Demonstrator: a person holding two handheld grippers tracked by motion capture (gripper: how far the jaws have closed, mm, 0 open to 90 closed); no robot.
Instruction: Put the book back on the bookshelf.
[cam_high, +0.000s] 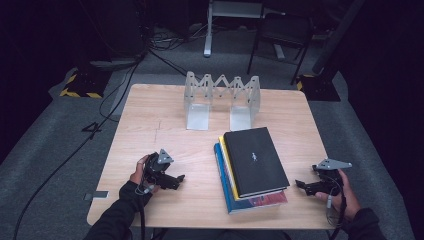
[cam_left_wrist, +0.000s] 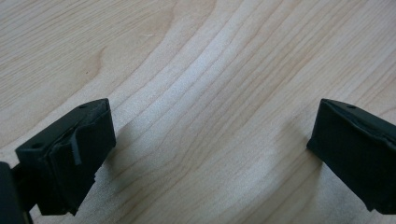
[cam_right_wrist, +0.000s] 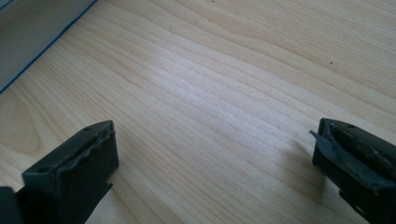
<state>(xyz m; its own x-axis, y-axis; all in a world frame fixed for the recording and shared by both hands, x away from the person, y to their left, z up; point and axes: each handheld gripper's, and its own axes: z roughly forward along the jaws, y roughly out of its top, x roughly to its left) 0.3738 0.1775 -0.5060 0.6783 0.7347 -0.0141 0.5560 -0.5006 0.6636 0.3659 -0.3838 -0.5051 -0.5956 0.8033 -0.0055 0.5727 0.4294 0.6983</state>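
A: Book stack (cam_high: 252, 170) mid-desk (cam_high: 165, 120), between both hands, long axis running front-to-back, twd the rack (cam_high: 222, 97).

B: Right hand-held gripper (cam_high: 306, 185) nearer, just beside stack's edge; left hand-held gripper (cam_high: 176, 180) farther. Both spread wide, pinching nothing.

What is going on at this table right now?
A person sits at a wooden table with a gripper in each hand. The left gripper and the right gripper rest on the tabletop on either side of a stack of books, jaws open and holding nothing. The stack lies flat, a black book on top. An empty folding book rack stands at the far edge. Nothing has been picked up.
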